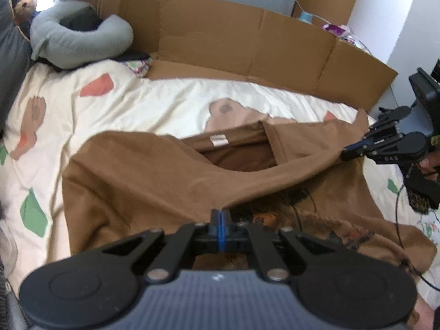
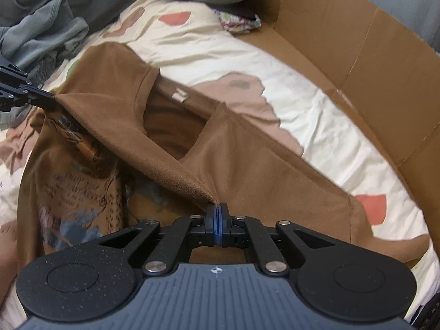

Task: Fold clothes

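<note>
Landmark: you work on the cream bedsheet with red, green and tan patches (image 1: 154, 104); all places below refer to it.
Garment: the brown cotton T-shirt with a dark printed front (image 1: 132, 181) lies spread across the middle of the sheet, neck opening and its white label toward the cardboard side.
Left gripper: your left gripper (image 1: 220, 214) is clenched on a pinch of the T-shirt's brown fabric, raised off the sheet.
Right gripper: your right gripper (image 2: 217, 211) is clenched on a second pinch of the same edge, also clear of the sheet.
Fabric between grips: the edge hangs taut between both pinches, folded over the printed front.
Cardboard: the flattened brown cardboard box (image 1: 247, 44) stands along the sheet's far edge.
Pillow: the grey curved neck pillow (image 1: 82, 35) rests at the sheet's far corner.
Other clothes: the grey crumpled garments (image 2: 41, 33) lie beside the sheet, past the T-shirt's left shoulder.
</note>
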A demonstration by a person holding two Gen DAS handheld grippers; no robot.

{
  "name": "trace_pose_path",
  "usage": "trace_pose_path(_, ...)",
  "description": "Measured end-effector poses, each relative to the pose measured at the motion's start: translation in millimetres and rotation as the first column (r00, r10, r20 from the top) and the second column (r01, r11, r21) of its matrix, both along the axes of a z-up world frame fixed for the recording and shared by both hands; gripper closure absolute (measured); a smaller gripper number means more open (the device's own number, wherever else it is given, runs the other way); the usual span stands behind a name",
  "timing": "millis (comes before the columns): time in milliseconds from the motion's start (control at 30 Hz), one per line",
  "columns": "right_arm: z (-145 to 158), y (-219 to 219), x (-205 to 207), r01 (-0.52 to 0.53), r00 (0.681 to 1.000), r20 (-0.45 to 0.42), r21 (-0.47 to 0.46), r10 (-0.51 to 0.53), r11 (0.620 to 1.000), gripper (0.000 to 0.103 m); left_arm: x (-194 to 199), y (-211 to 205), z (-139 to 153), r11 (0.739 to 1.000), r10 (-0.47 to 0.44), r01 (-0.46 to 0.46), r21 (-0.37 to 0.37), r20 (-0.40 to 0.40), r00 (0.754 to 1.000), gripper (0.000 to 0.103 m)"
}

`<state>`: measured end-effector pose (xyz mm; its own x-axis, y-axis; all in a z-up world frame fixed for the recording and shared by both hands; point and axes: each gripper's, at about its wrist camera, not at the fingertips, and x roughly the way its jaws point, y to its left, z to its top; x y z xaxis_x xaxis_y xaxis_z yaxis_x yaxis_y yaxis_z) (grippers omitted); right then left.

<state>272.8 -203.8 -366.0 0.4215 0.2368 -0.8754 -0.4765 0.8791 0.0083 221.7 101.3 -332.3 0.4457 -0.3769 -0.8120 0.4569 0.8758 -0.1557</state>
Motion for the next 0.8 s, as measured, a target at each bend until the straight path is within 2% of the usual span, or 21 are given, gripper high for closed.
trace_pose_path(367, -17.8, 0.4, -18.0, -0.019, 0.993, -0.117, 0.005, 0.02, 1.0, 0.103, -28.4, -5.6, -20.7, 0.998, -0.064, 0.063, -0.012, -0.138, 0.988, 0.103)
trace_pose_path(667, -36.3, 2.8, -24.4, -0.033, 0.977, -0.208, 0.016, 0.035, 0.999, 0.102, -28.6, -9.4, -39.8, 0.995, -0.101, 0.104, 0.004, -0.225, 0.969, 0.102)
trace_pose_path(767, -36.4, -3.5, -22.6, -0.009, 0.975, -0.222, 0.05, 0.02, 0.999, 0.095, -23.4, -7.4, -43.8, 0.997, -0.076, 0.082, 0.014, -0.254, 0.964, 0.1)
trace_pose_path(800, -33.3, -6.8, -21.9, -0.007, 0.974, -0.225, 0.068, 0.022, 0.998, 0.084, -22.2, -6.0, -40.1, 0.997, -0.073, 0.077, 0.006, -0.246, 0.967, 0.099)
